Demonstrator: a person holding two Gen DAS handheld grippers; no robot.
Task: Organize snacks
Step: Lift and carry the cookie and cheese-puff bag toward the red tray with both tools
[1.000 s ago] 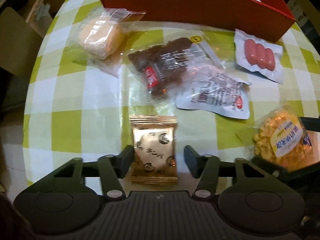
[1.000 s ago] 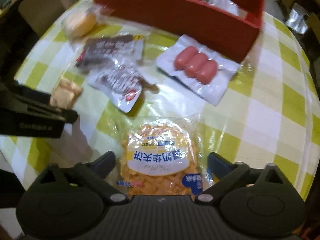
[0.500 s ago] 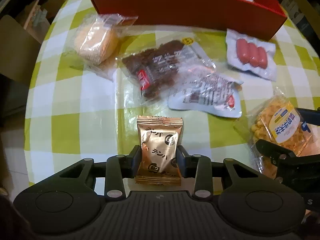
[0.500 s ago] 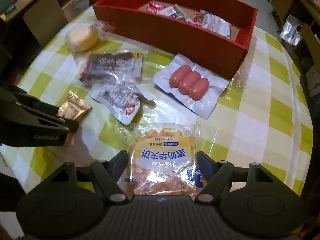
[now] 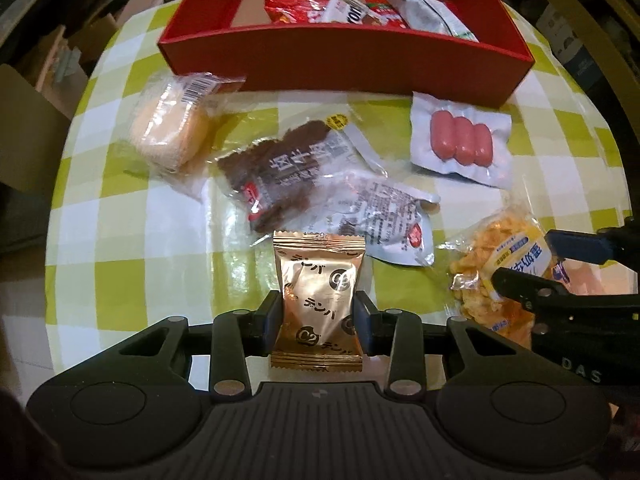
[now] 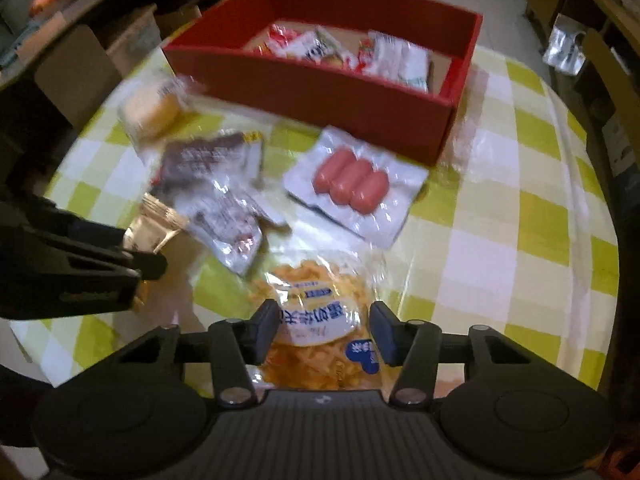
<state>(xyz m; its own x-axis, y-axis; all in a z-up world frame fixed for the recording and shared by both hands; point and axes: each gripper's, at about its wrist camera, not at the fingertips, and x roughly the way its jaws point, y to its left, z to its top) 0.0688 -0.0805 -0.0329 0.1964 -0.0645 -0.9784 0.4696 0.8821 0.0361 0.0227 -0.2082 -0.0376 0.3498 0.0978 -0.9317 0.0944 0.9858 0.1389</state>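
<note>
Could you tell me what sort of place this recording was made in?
Probably a home dining spot or storeroom: a round table under a green-checked tablecloth, packaged snacks beside a red box, and cardboard boxes stacked around it.

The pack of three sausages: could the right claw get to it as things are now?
Probably not yet. The right claw is closing around the yellow snack bag. Otherwise the path looks free: the sausage pack lies uncovered just beyond, before the red box.

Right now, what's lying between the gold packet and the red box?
In the left wrist view, the dark jerky pack lies between the gold packet and the red box.
</note>
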